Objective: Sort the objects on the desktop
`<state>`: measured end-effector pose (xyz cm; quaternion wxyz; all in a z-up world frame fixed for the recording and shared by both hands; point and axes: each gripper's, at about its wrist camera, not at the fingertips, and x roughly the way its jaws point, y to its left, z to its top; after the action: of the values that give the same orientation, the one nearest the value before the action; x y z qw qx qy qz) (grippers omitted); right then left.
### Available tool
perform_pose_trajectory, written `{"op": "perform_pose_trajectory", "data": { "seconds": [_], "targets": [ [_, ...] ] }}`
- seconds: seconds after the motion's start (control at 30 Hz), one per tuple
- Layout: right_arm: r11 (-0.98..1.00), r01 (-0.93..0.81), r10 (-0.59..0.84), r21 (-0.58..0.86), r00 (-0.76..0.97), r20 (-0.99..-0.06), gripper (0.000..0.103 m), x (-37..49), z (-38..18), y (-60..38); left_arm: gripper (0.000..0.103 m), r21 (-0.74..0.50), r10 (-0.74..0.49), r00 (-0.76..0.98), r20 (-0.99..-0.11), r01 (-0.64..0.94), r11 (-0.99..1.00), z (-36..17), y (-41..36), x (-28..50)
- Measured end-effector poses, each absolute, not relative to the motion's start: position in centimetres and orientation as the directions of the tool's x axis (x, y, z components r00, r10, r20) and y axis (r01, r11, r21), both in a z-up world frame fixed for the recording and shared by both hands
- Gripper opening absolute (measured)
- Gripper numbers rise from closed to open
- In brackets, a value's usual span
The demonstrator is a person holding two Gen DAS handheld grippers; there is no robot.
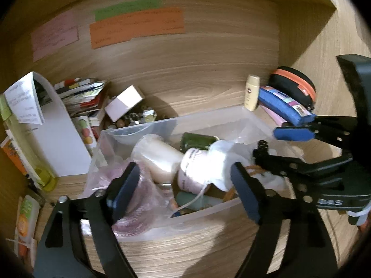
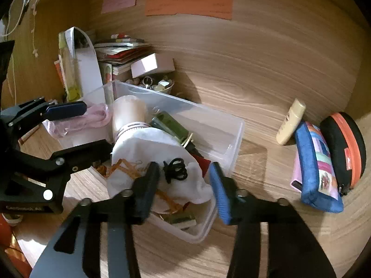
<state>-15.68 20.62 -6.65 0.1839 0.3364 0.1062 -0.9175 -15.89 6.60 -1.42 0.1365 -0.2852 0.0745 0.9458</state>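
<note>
Tabletop [image 2: 266, 88]: wooden, backed by a wooden wall with pink, green and orange paper notes; things lie in three groups, well apart from one another.
Clear bin [image 2: 222, 125]: a see-through plastic tub in the middle of the tabletop, already crowded; my judgement is that the sorting is well under way but not finished.
Bin contents: a cream candle jar [image 1: 160, 157], a dark green bottle [image 2: 170, 124], a pink plastic bag [image 1: 136, 199] and a white cloth pouch [image 2: 157, 155] with a black cord, heaped together.
Left pile: a white file holder [image 1: 62, 136], stacked booklets, a pale pink box [image 1: 124, 103] and a dish of trinkets, all outside the bin.
Right group: a black-and-orange case [image 2: 345, 148], a blue pouch [image 2: 317, 169] and a cream tube [image 2: 291, 122], near one another; whether they are already sorted or still to be moved cannot be told.
Left gripper [image 1: 185, 192]: fingers spread wide over the near end of the bin, holding nothing.
Right gripper [image 2: 183, 187]: fingers apart on either side of the white cloth pouch's cord end, not closed on it.
Left wrist view only: green and orange packets at the far left edge of the tabletop.
Right wrist view only: the bin's whole right end, bare inside, and a small green packet at its near corner.
</note>
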Motion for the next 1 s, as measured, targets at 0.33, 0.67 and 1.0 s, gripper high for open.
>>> {"op": "perform_pose_trajectory", "data": {
  "seconds": [0.33, 0.67, 1.0],
  "targets": [
    [-0.918, 0.385, -0.244, -0.094, -0.734, -0.634, 0.069, -13.8, -5.4, 21.2, 0.091, 0.031, 0.224, -0.797, -0.560, -0.291, -0.956, -0.7, 6.0, -15.0],
    [-0.927, 0.357, -0.222, -0.117, -0.773, -0.595, 0.083, -11.1, -3.8, 21.3, 0.100, 0.042, 0.171, -0.819, -0.548, -0.231, -0.972, 0.6, 4.9, -12.5],
    [-0.956, 0.278, -0.184, -0.096, -0.818, -0.544, 0.099, -8.2, -2.2, 22.3, 0.102, 0.059, 0.108, -0.844, -0.526, -0.163, -0.985, 1.3, 3.8, -9.6]
  ]
}}
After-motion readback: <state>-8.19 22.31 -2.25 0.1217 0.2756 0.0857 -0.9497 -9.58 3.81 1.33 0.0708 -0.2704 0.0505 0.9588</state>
